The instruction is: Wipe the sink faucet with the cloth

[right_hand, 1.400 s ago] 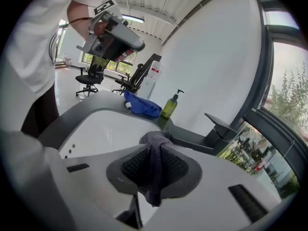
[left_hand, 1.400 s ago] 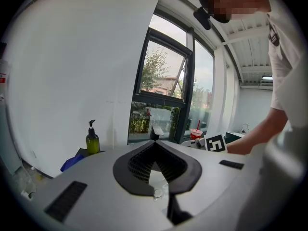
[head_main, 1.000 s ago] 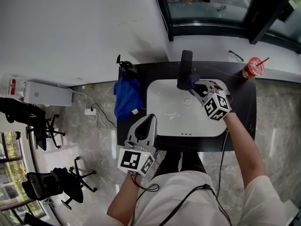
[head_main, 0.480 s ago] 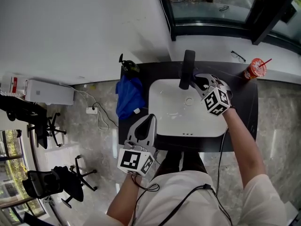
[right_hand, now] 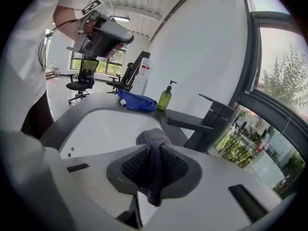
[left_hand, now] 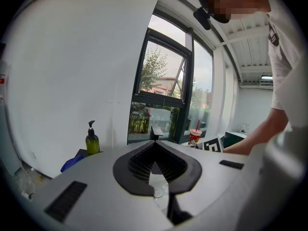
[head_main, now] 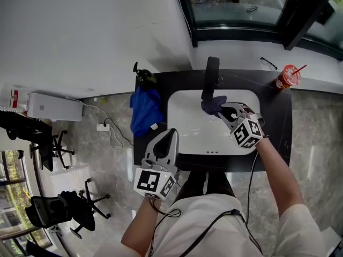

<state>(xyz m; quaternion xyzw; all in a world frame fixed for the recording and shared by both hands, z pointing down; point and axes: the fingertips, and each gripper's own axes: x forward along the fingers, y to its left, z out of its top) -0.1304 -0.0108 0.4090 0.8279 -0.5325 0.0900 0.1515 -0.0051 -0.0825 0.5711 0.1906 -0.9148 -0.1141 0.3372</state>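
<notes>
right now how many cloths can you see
2. One dark grey cloth is pinched in the right gripper near the faucet; one blue cloth lies on the counter left of the sink, by the soap bottle. More may be hidden.

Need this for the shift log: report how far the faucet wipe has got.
Done: the cloth is picked up, pinched in the right gripper. In hand: it's held by the faucet spout, over the sink. Remaining: how much has been wiped doesn't show; the left gripper hangs shut and empty.
</notes>
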